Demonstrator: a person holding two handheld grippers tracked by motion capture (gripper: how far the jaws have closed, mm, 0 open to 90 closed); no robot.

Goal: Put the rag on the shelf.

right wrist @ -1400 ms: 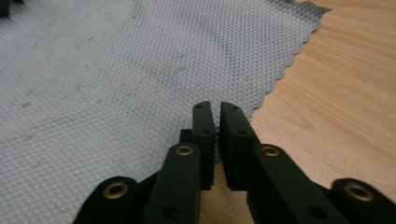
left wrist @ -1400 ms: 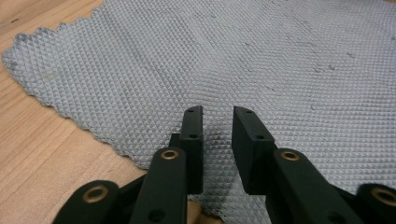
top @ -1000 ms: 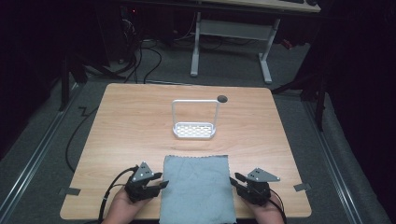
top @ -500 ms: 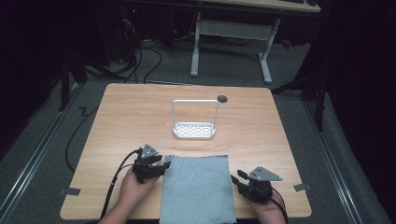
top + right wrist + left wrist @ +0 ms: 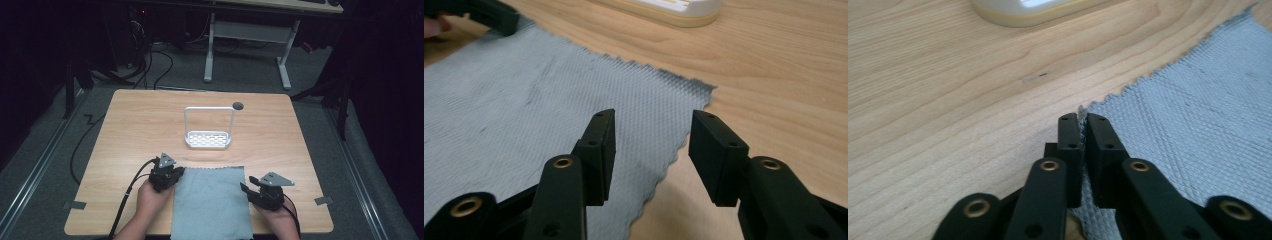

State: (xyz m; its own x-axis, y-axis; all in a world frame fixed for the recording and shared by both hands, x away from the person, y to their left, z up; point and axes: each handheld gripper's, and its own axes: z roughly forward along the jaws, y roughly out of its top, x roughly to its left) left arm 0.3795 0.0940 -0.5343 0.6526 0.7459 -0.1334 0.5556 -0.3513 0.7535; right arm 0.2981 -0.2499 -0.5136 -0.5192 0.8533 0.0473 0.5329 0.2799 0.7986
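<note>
We see the cloth [image 5: 210, 202] lying flat at the counter's [image 5: 125, 130] near edge; our left gripper [image 5: 1082, 131] pinches its far left corner, likely to lift or fold it; our right gripper [image 5: 651, 150] straddles the right edge, jaws wide, ready to close.

One grey cloth [image 5: 211, 201], one white rack [image 5: 208, 139], two grippers, perhaps two floor tape marks.
</note>
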